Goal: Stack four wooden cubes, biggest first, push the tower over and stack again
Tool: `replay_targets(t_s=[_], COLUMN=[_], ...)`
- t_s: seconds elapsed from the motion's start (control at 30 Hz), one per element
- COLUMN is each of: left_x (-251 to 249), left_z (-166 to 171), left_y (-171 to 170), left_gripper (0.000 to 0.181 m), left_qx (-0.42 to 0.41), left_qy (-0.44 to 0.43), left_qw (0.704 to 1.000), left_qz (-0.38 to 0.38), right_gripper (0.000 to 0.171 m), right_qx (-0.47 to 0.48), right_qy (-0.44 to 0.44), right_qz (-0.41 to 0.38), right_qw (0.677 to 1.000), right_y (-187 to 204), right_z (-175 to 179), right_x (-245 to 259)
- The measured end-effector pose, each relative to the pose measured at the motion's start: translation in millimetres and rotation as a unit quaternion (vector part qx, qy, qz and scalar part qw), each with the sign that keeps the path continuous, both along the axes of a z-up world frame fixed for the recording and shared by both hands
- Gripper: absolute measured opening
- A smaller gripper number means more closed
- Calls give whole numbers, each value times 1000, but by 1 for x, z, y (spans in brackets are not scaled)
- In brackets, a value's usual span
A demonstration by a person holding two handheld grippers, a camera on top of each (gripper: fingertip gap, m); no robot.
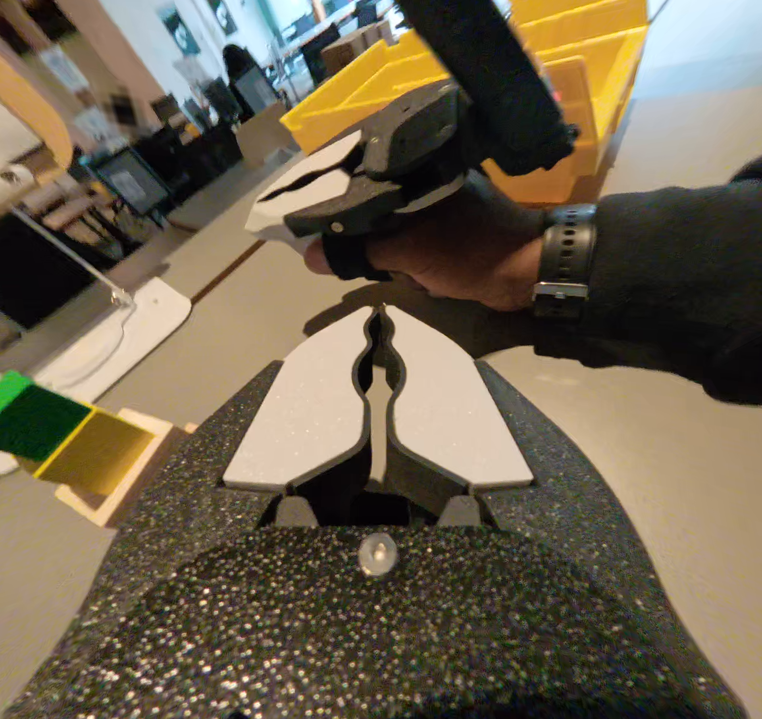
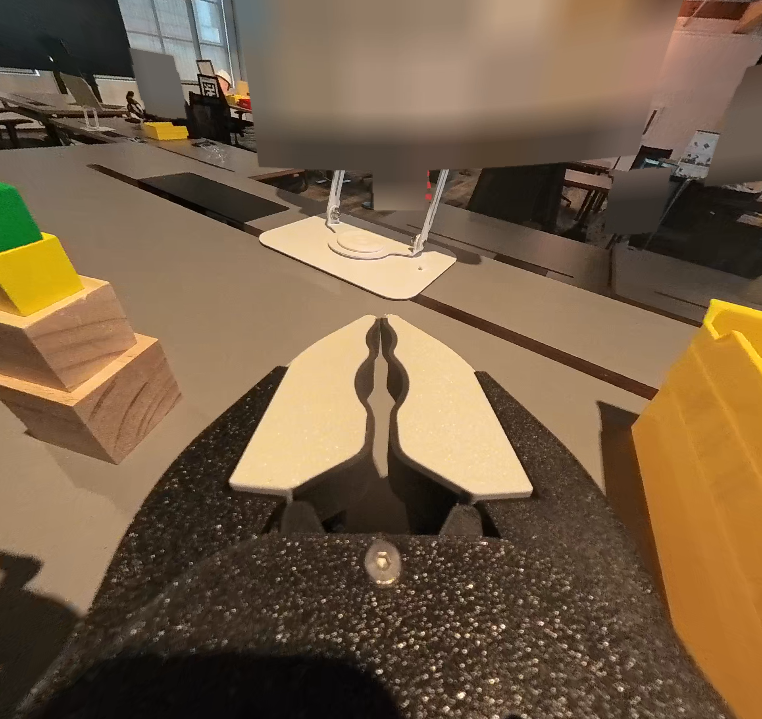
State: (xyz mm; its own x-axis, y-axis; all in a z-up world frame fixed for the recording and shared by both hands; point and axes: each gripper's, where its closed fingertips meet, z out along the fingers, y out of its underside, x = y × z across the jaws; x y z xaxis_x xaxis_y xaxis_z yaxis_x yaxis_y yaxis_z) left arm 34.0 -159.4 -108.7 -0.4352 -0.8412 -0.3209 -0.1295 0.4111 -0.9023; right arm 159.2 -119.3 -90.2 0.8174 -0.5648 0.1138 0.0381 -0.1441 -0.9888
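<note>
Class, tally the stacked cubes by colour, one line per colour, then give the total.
Plain wood cubes: 2
Yellow cube: 1
Green cube: 1
Total: 4

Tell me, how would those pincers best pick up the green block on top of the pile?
Pinch the green cube across two opposite flat sides, coming down from above. It tops the yellow cube, so its upper part stands clear.

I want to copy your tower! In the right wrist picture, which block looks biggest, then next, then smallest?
1. Bottom wooden cube
2. Second wooden cube
3. Yellow cube
4. Green cube, though the picture edge cuts it off, so its rank is unsure.
</note>
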Motion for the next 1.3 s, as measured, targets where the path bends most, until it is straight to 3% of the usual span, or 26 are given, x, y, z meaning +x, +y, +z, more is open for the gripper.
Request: replay_targets(t_s=[0.27, 0.33, 0.57, 0.83, 0.97, 1.03, 1.07, 1.2, 1.3], left_x=[24, 30, 0, -46, -44, -26, -17, 5, 3], left_z=[-16, -19, -19, -10, -5, -14, -25, -36, -25], left_y=[27, 45, 157, 268, 370, 429, 454, 488, 491], left_gripper=[0, 0, 0, 0, 0, 21, 22, 24, 22], left_qx=[2, 7, -95, -146, -88, -74, -72, -150, -114], left_qy=[33, 44, 82, 51, 8, 17, 53, 97, 54], left_qw=[994, 985, 938, 910, 899, 893, 888, 877, 877], left_qz=[108, 165, 322, 384, 429, 444, 451, 446, 465], right_gripper=[0, 0, 0, 0, 0, 0, 0, 0, 0], right_qx=[-10, -11, -4, -16, -20, -24, -24, -17, -16], right_qy=[-7, -9, -14, -21, -26, -25, -26, -25, -21], right_qz=[-1, -1, -2, -2, -4, -5, -5, -1, -1], right_qw=[1000, 1000, 1000, 1000, 999, 999, 999, 1000, 1000], right_y=[2, 2, 1, 3, 3, 4, 4, 3, 3], right_z=[-1, -1, 1, 0, 0, -1, -1, 0, 0], right_x=[-1, -1, -2, -3, -4, -3, -4, -4, -4])
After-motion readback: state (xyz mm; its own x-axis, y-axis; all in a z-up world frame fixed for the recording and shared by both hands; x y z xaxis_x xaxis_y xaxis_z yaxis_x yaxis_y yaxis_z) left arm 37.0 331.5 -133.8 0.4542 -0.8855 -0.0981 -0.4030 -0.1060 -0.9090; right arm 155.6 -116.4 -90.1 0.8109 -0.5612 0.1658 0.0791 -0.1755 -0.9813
